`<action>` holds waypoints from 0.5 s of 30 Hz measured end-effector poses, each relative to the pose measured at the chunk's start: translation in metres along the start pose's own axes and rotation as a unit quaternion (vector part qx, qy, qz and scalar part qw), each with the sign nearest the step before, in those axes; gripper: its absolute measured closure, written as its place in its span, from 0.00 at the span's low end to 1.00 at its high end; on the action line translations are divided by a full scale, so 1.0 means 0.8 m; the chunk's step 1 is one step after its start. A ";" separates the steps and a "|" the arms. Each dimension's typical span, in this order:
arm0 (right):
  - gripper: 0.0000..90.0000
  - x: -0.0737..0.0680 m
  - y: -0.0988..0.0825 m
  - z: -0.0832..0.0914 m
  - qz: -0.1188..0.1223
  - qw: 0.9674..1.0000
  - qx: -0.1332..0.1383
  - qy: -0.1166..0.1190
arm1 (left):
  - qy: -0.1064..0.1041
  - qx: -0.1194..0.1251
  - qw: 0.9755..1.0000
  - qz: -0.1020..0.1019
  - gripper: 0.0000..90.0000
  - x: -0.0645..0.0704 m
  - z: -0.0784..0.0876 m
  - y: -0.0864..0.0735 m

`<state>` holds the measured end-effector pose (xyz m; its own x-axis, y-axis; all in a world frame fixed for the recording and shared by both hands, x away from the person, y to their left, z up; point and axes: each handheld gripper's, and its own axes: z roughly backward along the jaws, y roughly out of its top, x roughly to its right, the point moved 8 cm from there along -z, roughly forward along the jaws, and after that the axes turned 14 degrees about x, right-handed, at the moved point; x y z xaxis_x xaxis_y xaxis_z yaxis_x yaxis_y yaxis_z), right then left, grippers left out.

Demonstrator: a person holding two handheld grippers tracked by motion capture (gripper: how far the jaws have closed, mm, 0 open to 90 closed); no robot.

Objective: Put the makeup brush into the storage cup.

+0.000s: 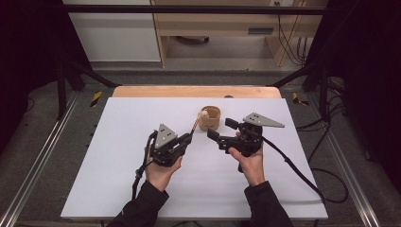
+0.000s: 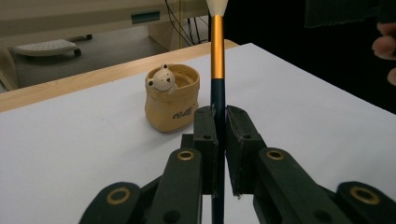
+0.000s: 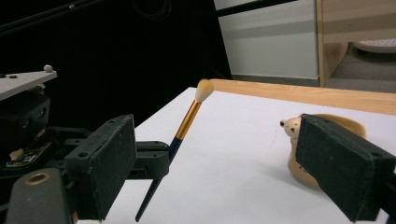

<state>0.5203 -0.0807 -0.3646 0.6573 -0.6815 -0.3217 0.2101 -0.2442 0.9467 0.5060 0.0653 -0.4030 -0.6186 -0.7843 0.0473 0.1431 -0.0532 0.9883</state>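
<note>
The left gripper (image 1: 188, 138) is pinching a brush (image 2: 217, 60) by its dark handle, jaws pressed tight on it. The right gripper (image 1: 221, 129) is holding nothing, its jaws spread wide, sitting just beside the brush tip. A tan bear cup (image 1: 209, 117) is standing on the white table (image 1: 118, 165) just beyond both grippers. The brush is showing a gold ferrule and pale bristles, angling toward the cup.

In the left gripper view the makeup brush (image 2: 217, 51) has its bristle tip cut off by the top edge, and its dark handle passes behind the clamped pads of the left gripper (image 2: 221, 135). In the right gripper view the right gripper (image 3: 233, 158) hides much of the bear-faced pot (image 3: 327, 140) behind its right-hand pad. The lettering on the pot is too small to read.
</note>
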 end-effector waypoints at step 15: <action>0.24 -0.005 -0.017 -0.012 -0.033 0.999 -0.014 0.009 | -0.007 0.022 1.000 0.006 0.93 0.020 0.001 0.003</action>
<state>0.5216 -0.0681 -0.3762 0.6546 -0.6512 -0.3839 0.2736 -0.2694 0.9234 0.4957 0.0529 -0.3998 -0.6273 -0.7763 0.0618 0.1176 -0.0160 0.9929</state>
